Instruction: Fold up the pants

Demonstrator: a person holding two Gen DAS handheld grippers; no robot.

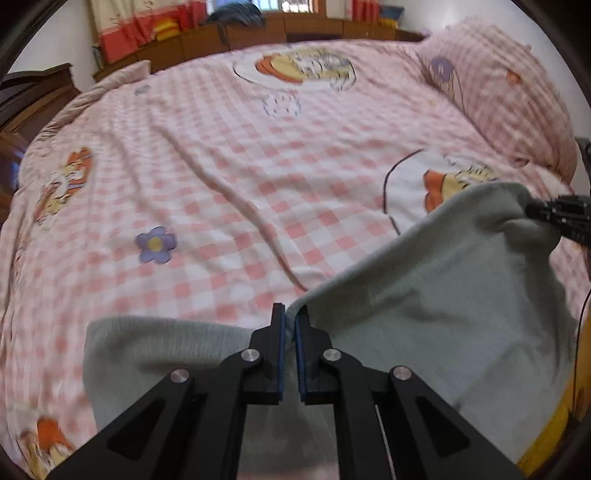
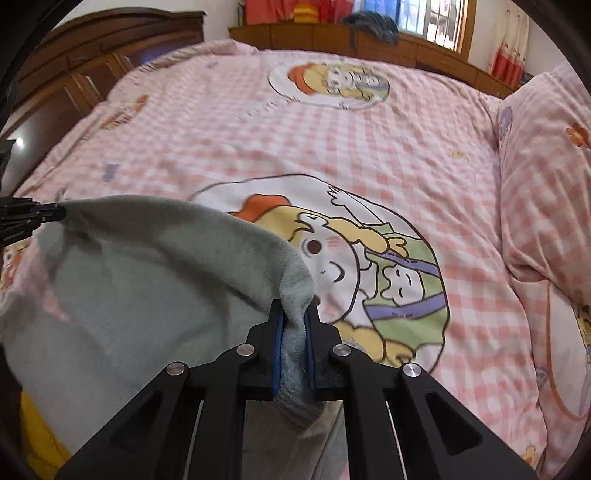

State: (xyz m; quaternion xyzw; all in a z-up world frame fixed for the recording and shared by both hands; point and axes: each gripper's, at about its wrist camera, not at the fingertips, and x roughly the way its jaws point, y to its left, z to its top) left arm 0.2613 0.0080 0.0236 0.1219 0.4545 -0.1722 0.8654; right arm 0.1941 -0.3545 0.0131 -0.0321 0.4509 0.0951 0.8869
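Grey-green fleece pants (image 1: 436, 295) lie on the pink checked bed, one edge lifted off it. My left gripper (image 1: 290, 314) is shut on a corner of that edge, the cloth pinched between its blue pads. The right gripper (image 1: 535, 212) shows at the right of the left wrist view, holding the other corner. In the right wrist view the pants (image 2: 147, 280) hang as a raised sheet. My right gripper (image 2: 294, 314) is shut on a thick bunch of the fabric. The left gripper (image 2: 55, 213) grips the far corner at the left edge.
The pink checked bedspread (image 1: 240, 177) with cartoon prints covers the whole bed. A matching pillow (image 2: 546, 177) lies along the right side. A dark wooden wardrobe (image 2: 74, 74) stands at the left, a wooden ledge (image 1: 280, 29) with red curtains behind. Something yellow (image 2: 40, 439) lies under the pants.
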